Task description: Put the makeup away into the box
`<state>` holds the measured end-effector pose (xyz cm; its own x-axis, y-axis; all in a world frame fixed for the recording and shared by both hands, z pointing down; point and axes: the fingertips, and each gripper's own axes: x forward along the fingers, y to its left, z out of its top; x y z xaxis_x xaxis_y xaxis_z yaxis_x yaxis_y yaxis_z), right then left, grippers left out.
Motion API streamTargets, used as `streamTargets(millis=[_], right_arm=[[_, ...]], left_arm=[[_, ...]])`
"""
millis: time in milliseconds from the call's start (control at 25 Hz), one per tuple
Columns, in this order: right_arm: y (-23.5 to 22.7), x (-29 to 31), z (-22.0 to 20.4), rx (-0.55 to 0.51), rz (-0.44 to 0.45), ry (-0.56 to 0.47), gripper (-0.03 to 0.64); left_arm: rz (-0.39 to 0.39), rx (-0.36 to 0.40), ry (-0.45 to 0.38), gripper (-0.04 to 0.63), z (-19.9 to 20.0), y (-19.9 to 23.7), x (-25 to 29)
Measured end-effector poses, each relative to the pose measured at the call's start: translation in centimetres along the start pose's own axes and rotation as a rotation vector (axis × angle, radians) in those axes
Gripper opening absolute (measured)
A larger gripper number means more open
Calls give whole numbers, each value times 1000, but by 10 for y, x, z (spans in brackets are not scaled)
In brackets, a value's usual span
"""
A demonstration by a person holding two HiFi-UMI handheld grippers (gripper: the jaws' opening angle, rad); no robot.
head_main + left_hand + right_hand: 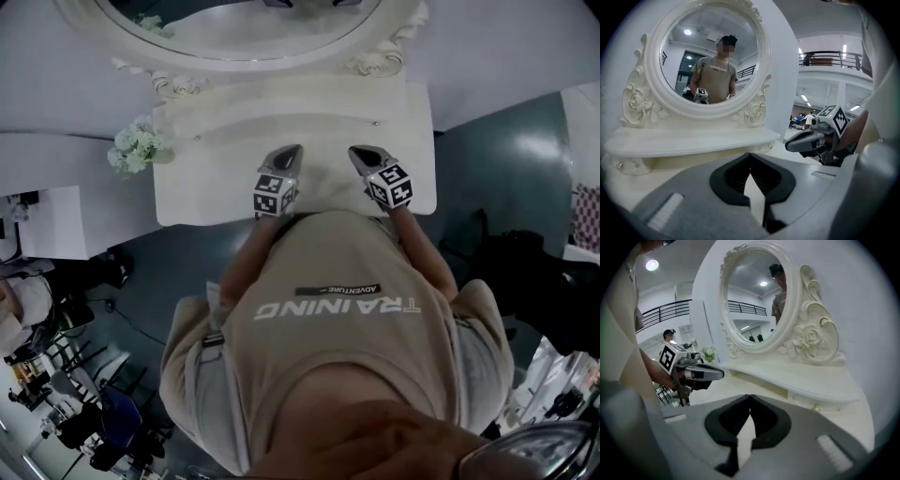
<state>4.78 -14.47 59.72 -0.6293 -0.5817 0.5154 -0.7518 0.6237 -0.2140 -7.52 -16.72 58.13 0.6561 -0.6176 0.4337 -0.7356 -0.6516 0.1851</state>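
Observation:
No makeup and no box show in any view. In the head view my left gripper (292,151) and right gripper (357,152) hover side by side over the near part of a white vanity table (211,183). Both are shut with nothing between the jaws. The left gripper view looks along its closed jaws (750,155) at the mirror, with the right gripper (788,146) to its right. From the right gripper view, the closed jaws (750,397) point at the table, and the left gripper (721,374) is to the left.
An oval mirror (234,33) in an ornate white frame stands at the back of the table above a low shelf (693,139). White flowers (138,147) sit off the table's left end. Beside it is a white desk (56,220), with dark floor around.

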Motion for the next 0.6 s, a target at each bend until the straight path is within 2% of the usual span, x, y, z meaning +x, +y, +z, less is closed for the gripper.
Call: streamTargets(millis=[160,480,600], right_arm=[[26,10,35,-114,3,-21,3],[63,26,86,-101,-32,-75,4],[65,30,107,-87,-78,-118,4]], left_arm=[[-45,27,-30,6,22,11,-15],[-91,82,-58,6,43,45,-49],[-94,94,-69,7,55,63,-58]])
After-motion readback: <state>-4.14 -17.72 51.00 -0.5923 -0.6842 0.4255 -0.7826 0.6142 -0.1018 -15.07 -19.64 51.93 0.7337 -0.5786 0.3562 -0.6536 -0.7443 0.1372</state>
